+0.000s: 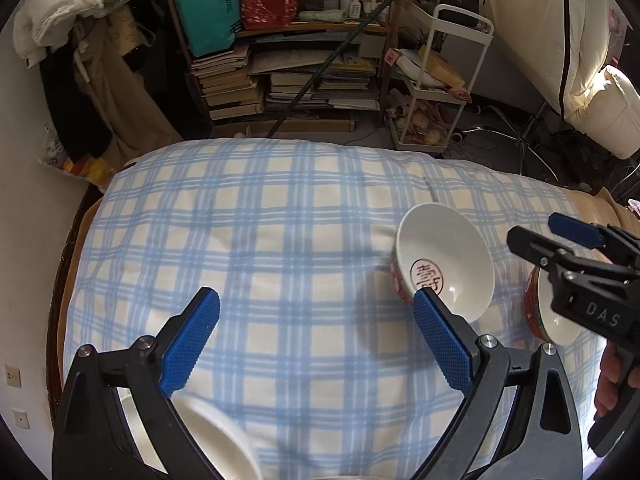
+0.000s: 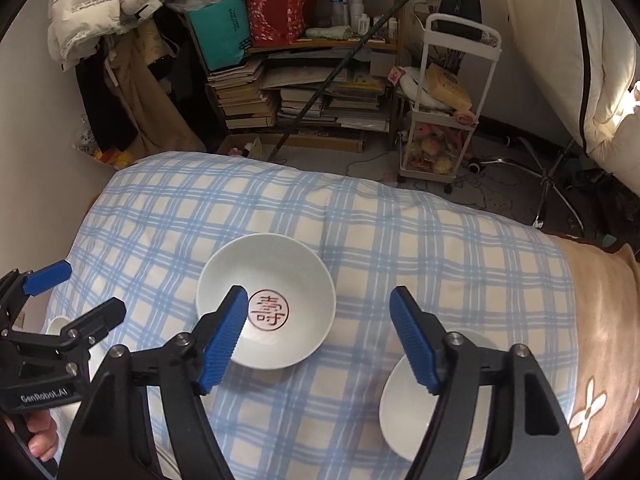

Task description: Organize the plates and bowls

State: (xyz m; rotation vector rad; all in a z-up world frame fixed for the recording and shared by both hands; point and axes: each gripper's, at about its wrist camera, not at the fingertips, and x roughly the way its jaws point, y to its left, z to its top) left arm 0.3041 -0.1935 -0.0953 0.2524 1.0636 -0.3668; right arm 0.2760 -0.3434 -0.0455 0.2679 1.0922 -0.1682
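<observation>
A white bowl with a red seal mark inside (image 1: 444, 264) (image 2: 266, 300) sits upright on the blue-checked blanket (image 1: 280, 220) (image 2: 400, 232). A second bowl, red outside (image 1: 556, 316), stands to its right; in the right wrist view this second bowl (image 2: 404, 404) shows white, partly behind a finger. A white dish (image 1: 216, 432) (image 2: 56, 324) lies under my left gripper. My left gripper (image 1: 314, 296) (image 2: 94, 287) is open over bare blanket, left of the marked bowl. My right gripper (image 2: 320, 294) (image 1: 534, 228) hangs open above the marked bowl's right rim, gripping nothing.
The checked blanket covers a bed that ends at a wall (image 1: 24, 280) on the left. A brown blanket (image 2: 592, 320) lies at the right. Beyond the far edge stand a bookshelf with stacked books (image 1: 280, 80) and a white trolley (image 1: 440, 92). A hand (image 1: 612, 380) holds the right gripper.
</observation>
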